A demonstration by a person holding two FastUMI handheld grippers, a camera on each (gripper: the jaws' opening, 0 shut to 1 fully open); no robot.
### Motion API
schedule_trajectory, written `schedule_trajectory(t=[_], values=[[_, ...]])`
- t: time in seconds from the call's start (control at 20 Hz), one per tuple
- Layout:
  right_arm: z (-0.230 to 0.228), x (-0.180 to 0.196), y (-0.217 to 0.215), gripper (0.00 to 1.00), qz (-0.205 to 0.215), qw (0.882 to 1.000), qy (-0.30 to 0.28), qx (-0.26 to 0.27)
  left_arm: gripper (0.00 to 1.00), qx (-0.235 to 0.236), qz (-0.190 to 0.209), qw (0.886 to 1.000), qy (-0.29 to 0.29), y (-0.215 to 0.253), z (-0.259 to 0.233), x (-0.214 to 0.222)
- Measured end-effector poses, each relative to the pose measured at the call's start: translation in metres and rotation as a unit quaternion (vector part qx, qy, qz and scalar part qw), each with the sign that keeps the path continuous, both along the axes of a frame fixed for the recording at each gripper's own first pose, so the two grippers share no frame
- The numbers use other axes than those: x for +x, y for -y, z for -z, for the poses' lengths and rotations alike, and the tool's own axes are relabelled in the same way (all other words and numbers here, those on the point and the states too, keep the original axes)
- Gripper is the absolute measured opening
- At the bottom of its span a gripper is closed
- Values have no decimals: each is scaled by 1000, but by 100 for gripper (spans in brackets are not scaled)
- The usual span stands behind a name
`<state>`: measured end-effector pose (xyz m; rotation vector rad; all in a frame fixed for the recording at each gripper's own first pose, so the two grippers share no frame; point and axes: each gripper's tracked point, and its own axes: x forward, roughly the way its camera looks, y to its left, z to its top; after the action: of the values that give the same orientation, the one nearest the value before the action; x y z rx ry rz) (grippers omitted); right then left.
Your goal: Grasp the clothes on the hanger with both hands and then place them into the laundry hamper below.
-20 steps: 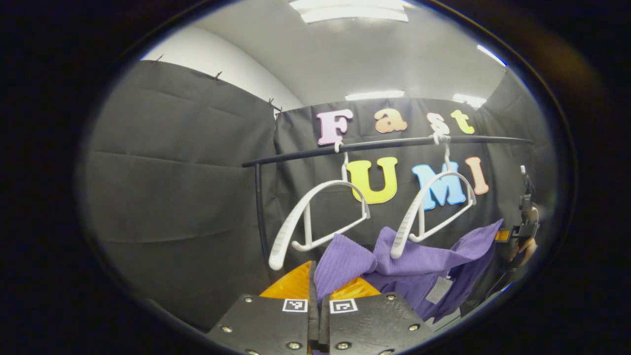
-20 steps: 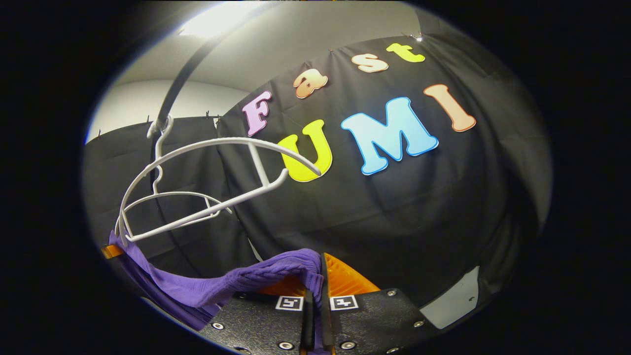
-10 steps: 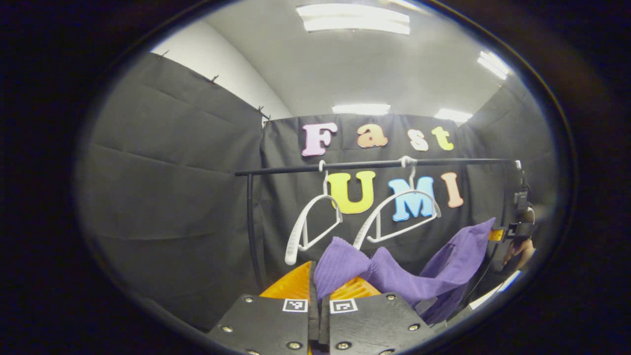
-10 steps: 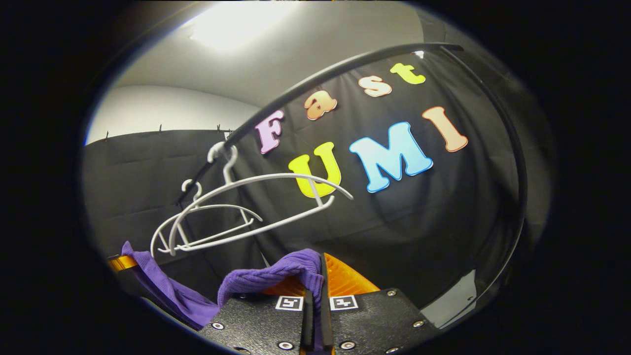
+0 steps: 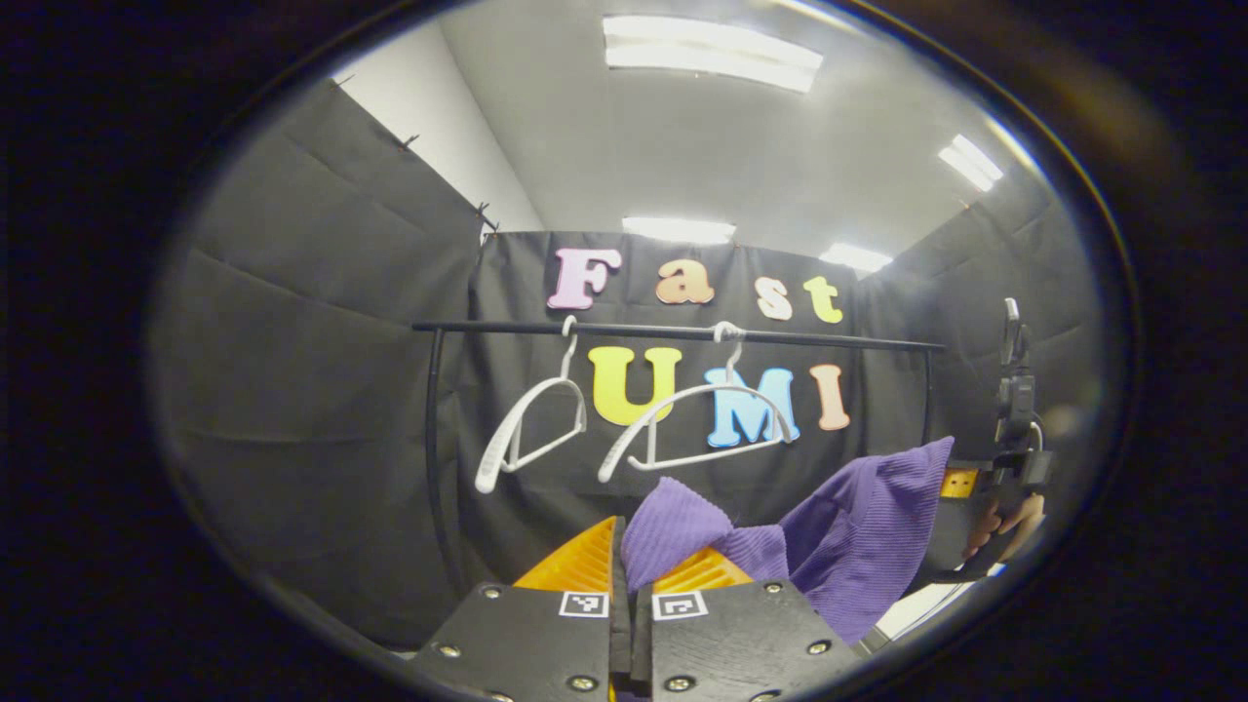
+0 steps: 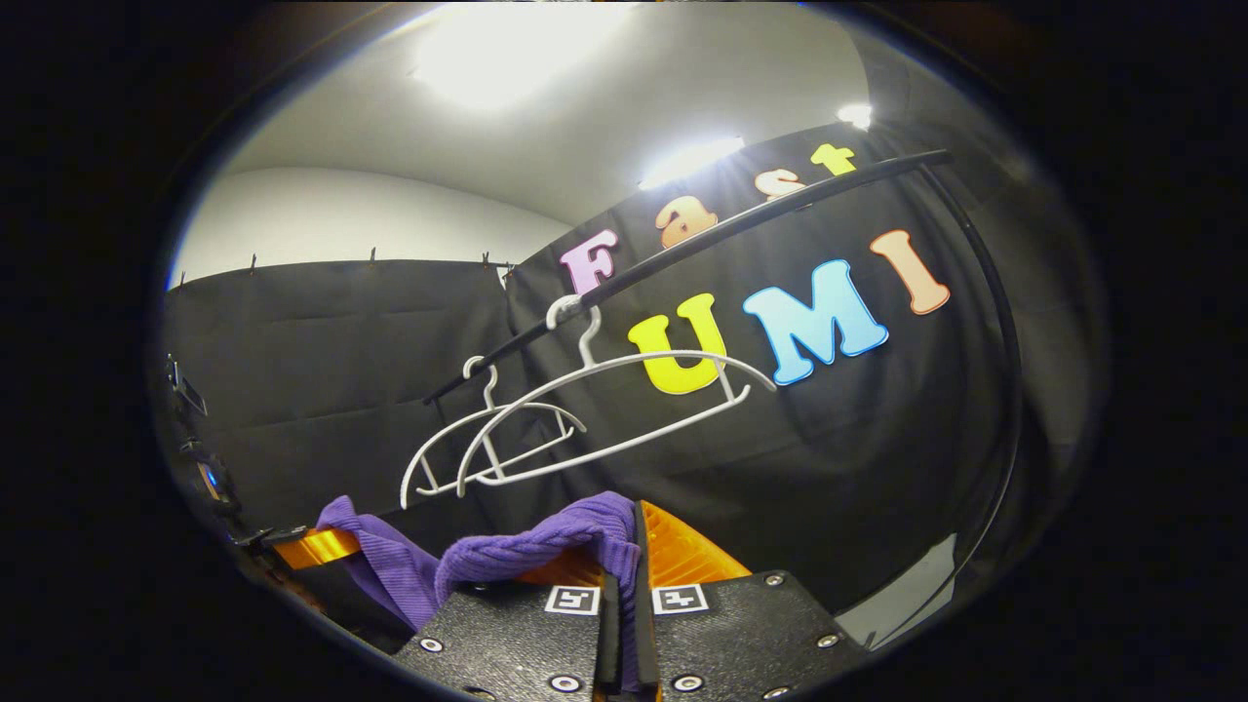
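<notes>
We find no readable text, brand or number apart from the booth wall lettering. Small square black-and-white coded markers (image 5: 583, 604) sit on the left tool at bottom centre of the left gripper view; a like pair (image 6: 572, 599) sits on the right tool at bottom centre of the right gripper view.

Booth's wrapped in black cloth walls (image 5: 322, 390), clipped along the top edge, with a white wall (image 6: 370, 219) showing above them. Grey ceiling (image 5: 682, 146) with long strip lights (image 5: 712, 54), pretty glary in the right gripper view. Black rail (image 5: 673, 331) across the back wall.
</notes>
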<state>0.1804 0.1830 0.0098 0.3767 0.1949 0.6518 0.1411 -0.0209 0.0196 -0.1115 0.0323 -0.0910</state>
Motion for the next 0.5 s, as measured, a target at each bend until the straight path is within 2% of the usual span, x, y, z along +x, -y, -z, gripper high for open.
schedule_trajectory(t=[0.25, 0.3, 0.35, 0.5], values=[[27, -39, -19, 5, -17, 999, -23, -16, 1, -24, 26, 999, -16, 24, 31, -12], [37, -45, -23, 5, -19, 999, -28, -25, 6, -27, 30, 999, -21, 26, 41, -17], [46, -50, -25, 5, -20, 999, -32, -34, 1, -27, 33, 999, -28, 30, 52, -22], [81, -63, -30, 6, -18, 997, -44, -69, 1, -39, 42, 997, -58, 44, 89, -29]])
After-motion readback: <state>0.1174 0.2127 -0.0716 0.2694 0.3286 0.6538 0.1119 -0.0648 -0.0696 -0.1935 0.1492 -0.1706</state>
